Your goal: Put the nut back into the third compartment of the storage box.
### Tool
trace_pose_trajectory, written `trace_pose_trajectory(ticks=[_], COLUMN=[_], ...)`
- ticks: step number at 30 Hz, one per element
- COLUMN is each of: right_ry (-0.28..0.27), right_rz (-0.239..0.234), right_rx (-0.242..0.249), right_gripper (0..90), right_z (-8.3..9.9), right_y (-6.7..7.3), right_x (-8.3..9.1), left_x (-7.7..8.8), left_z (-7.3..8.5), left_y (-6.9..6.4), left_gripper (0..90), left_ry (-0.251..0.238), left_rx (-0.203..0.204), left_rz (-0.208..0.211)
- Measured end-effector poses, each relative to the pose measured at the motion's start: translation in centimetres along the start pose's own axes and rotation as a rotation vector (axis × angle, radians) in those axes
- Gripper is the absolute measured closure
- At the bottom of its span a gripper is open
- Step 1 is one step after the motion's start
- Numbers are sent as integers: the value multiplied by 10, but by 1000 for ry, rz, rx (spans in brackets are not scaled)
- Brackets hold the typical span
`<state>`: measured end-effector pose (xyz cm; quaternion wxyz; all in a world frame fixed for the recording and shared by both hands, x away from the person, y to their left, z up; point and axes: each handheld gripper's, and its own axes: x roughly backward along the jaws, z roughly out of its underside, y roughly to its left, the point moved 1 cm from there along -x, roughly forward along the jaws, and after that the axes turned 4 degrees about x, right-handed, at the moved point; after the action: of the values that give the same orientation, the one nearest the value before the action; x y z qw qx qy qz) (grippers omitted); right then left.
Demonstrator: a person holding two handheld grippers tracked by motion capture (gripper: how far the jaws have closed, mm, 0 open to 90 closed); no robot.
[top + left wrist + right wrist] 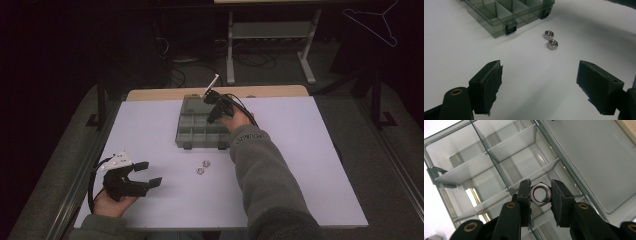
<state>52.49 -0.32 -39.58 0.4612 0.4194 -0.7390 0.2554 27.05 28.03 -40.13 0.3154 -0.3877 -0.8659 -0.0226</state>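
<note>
A steel hex nut (540,194) is pinched between the two black jaws of my right gripper (540,193), which is shut on it above the compartments of a smoky clear organizer box (506,160). From above, that gripper (216,111) hangs over the right side of the box (192,127), whose lid lies open at the back. Two more hex nuts (202,166) lie on the white table in front of the box, also seen as a close pair of nuts (550,39). My left gripper (148,174) rests at the near left, open (537,83), with bare table between its pads.
The white table (310,165) has a wooden strip along its far edge. A person's grey sleeve (265,175) reaches diagonally across the table's right half. Beyond the table stand dark floor, cables and a grey desk frame (270,35).
</note>
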Motion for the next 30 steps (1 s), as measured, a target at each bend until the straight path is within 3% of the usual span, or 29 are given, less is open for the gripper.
trace_pose_trajectory(ticks=[8, 14, 19, 21, 22, 23, 24, 29, 30], right_ry=[9, -15, -65, -82, -82, -86, -86, -83, -83], right_rz=[1, -3, -44, -72, -72, -98, -98, -145, -145], right_rx=[11, 12, 66, 115, 115, 135, 135, 200, 200], right_gripper=[668, 619, 608, 606, 606, 606, 606, 604, 604], right_z=[1, 4, 12, 20, 20, 26, 26, 47, 47], right_y=[1, 2, 21, 41, 41, 54, 54, 91, 91], right_x=[-8, 6, 25, 32, 32, 35, 35, 35, 35], left_x=[0, 0, 1, -1, -1, -1, 0, 0, 0], left_z=[0, 0, 0, 0, 0, 0, 0, 0, 0], left_y=[0, 0, 0, -2, -2, -2, -2, -2, -2], left_gripper=[196, 196, 196, 196, 196, 196, 196, 196, 196], left_ry=[-1, 2, 8, 4, 4, 4, 8, 10, 10], left_rx=[0, -5, -12, 3, 3, -6, -6, -3, -3], left_rz=[0, 1, -1, -2, -2, -2, -2, -7, -7])
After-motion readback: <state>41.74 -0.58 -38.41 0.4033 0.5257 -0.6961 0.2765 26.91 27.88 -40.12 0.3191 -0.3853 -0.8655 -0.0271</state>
